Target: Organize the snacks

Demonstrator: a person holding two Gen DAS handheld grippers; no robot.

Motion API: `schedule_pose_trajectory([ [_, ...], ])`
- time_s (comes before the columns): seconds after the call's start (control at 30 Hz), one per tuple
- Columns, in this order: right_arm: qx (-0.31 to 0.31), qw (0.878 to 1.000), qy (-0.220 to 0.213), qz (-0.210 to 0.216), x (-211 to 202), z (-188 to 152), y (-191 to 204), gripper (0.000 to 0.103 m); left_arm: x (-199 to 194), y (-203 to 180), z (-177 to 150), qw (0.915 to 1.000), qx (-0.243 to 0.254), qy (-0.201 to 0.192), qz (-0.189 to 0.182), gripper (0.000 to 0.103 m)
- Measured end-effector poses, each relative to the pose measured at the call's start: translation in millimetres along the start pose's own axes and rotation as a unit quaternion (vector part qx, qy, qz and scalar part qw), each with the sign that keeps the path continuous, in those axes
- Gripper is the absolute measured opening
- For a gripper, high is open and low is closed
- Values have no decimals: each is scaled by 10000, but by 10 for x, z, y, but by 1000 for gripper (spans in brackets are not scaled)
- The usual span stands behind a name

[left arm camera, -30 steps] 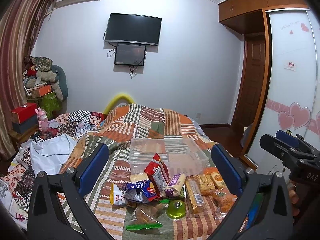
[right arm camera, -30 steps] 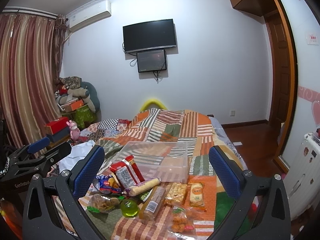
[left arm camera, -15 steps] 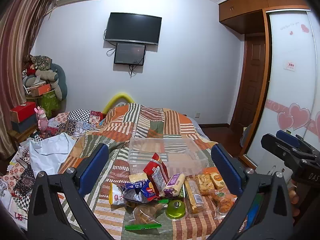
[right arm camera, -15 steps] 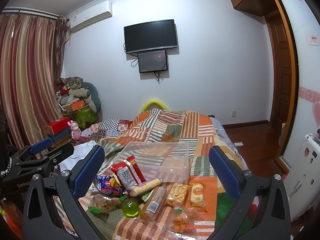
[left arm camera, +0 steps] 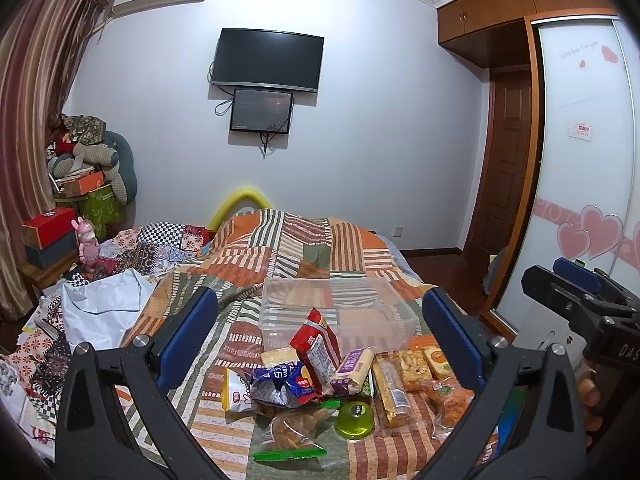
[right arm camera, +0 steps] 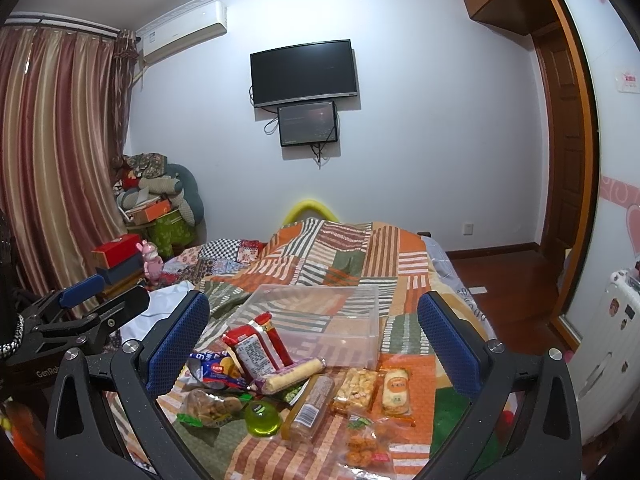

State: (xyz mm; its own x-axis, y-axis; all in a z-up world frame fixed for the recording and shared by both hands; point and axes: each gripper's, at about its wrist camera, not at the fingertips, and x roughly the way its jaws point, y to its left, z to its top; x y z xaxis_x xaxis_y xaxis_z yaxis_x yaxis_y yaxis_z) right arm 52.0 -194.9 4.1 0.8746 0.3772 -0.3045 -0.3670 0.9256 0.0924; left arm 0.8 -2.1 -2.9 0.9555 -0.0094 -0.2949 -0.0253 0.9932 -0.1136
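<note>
Patchwork-quilted bed (left arm camera: 304, 248) carries the loose heap of packaged snacks (left arm camera: 340, 376), just in front of the empty clear plastic bin (left arm camera: 336, 312), probably their destination. Left tongs (left arm camera: 320, 344) and right tongs (right arm camera: 312, 340) hover wide, empty, framing the heap for selection.

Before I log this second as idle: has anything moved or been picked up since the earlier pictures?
Nothing was picked up or let go. Both views only drift slightly. The left tool and right tool stay open above the snacks, which lie unmoved in front of the empty clear box.
</note>
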Motion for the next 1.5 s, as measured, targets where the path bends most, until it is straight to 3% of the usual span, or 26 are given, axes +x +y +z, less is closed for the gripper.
schedule_pose_trajectory([
  [0.3,-26,10000,18,-2,14,-5,9,103,-8,-2,6,10000,61,8,38,103],
  [0.67,217,9989,379,-147,151,-106,-194,103,120,100,-85,9992,48,372,125,103],
  [0.83,283,9959,823,-259,253,-231,-383,103,289,224,-194,9962,46,858,112,84],
  [0.9,351,9940,1000,-256,282,-299,-453,103,364,274,-258,9943,35,1057,113,83],
  [1.0,432,9899,1319,-289,334,-411,-556,92,492,364,-375,9896,-87,1432,101,76],
  [1.13,522,9831,1726,-306,409,-552,-653,83,642,419,-533,9832,-180,1815,104,76],
  [1.5,697,9627,2611,-129,674,-943,-735,76,1037,415,-1045,9623,-256,2704,129,76],
])
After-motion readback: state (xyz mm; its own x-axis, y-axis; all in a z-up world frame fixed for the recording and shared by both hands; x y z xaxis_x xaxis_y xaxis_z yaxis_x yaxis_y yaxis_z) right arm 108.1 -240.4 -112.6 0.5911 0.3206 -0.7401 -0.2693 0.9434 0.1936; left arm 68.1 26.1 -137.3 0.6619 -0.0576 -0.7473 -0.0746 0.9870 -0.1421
